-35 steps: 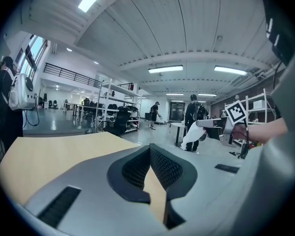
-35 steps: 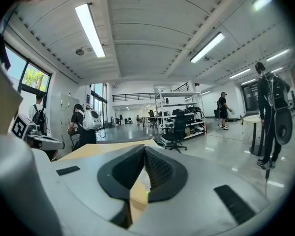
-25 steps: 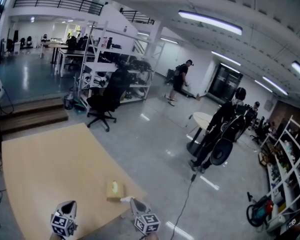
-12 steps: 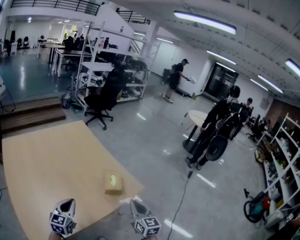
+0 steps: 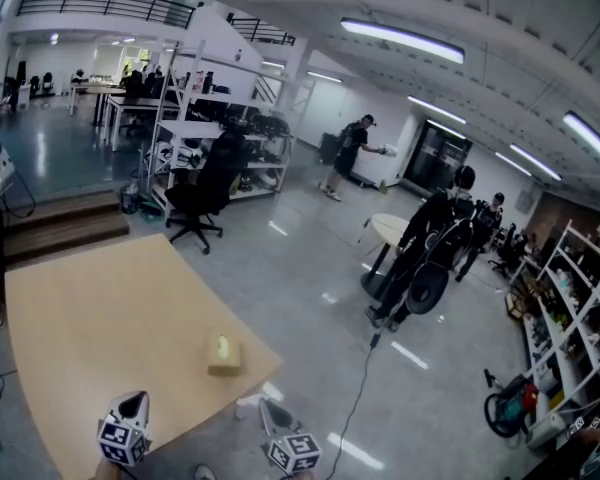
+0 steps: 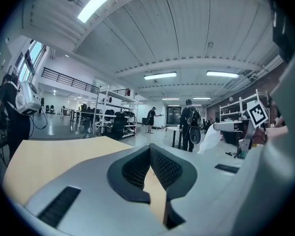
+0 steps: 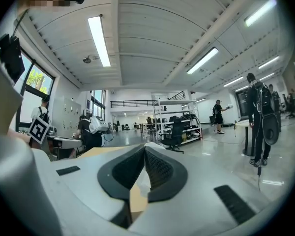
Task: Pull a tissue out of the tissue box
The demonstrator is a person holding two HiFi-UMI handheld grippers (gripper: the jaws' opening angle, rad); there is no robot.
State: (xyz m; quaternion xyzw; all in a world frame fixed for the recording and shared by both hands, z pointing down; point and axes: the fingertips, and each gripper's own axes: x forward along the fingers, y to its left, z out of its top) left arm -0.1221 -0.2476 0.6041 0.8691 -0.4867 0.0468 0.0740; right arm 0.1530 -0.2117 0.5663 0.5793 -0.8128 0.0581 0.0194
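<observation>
The yellowish tissue box (image 5: 223, 355) sits near the right edge of the tan table (image 5: 100, 318). My right gripper (image 5: 265, 405) is drawn back from the box, off the table's corner, shut on a white tissue (image 5: 248, 404). In the right gripper view the tissue (image 7: 142, 181) hangs between the closed pads (image 7: 157, 168). My left gripper (image 5: 132, 399) hovers over the table's near edge, its tips meeting (image 6: 150, 147) with nothing in them. The left gripper view shows the tissue (image 6: 210, 137) at the right. The jaws hide the box in both gripper views.
Grey polished floor lies right of the table. A black office chair (image 5: 208, 193) and metal shelving (image 5: 195, 128) stand beyond the table's far end. People stand near a round table (image 5: 395, 233), one with a backpack (image 5: 430, 268). A cable (image 5: 355, 398) runs across the floor.
Both grippers have drawn back from the box, the right one carrying the tissue, which was beside the box and now hangs free of it. The box stays put.
</observation>
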